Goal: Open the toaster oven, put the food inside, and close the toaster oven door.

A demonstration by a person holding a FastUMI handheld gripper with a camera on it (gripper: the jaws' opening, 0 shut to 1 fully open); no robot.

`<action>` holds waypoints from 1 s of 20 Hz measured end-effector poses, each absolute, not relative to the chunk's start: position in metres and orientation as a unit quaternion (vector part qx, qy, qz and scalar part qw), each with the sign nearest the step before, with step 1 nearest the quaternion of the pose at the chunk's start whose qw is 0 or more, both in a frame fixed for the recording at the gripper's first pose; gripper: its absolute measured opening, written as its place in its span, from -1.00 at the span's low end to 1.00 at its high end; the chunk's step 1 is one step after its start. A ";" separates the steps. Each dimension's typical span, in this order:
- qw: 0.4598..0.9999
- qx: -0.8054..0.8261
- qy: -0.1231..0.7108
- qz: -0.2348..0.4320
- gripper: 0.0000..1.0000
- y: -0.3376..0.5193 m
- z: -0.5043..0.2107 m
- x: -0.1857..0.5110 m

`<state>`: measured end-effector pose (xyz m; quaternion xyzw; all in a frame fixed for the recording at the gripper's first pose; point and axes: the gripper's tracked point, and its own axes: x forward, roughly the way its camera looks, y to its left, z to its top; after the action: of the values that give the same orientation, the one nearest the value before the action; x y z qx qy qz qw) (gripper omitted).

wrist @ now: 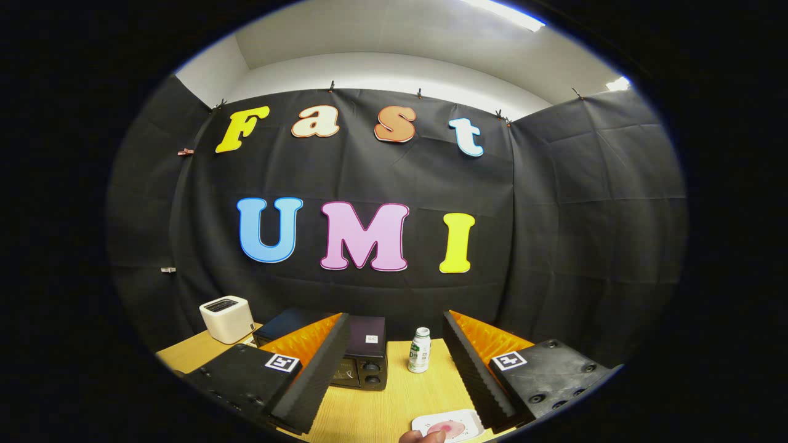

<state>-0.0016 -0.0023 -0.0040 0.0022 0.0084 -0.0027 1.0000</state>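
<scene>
Hovering with fingers spread wide and empty, the gripper (pixel 394 375) faces one black toaster oven (pixel 360 360) on the table (pixel 394 400), beside one white bottle (pixel 420 349), one white toaster (pixel 227 319) and one plate (pixel 449 426).

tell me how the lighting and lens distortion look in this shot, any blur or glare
Gripper view: strong fisheye bending, the wooden table curving; bright ceiling strip blown out at top; scene evenly lit and sharp, the toaster oven dark with little detail; the open hand-held gripper frames it, its fingers holding nothing.
</scene>
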 end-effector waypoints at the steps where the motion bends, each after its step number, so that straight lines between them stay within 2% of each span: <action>1: 1.000 0.002 0.007 -0.002 0.95 0.000 -0.004 -0.001; 11: 1.000 0.008 0.011 0.000 0.94 0.022 -0.010 0.016; 20: 0.996 0.032 0.057 0.062 0.95 0.148 -0.056 0.066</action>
<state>0.0658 0.1480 -0.0558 0.0317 0.0567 0.0619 0.9960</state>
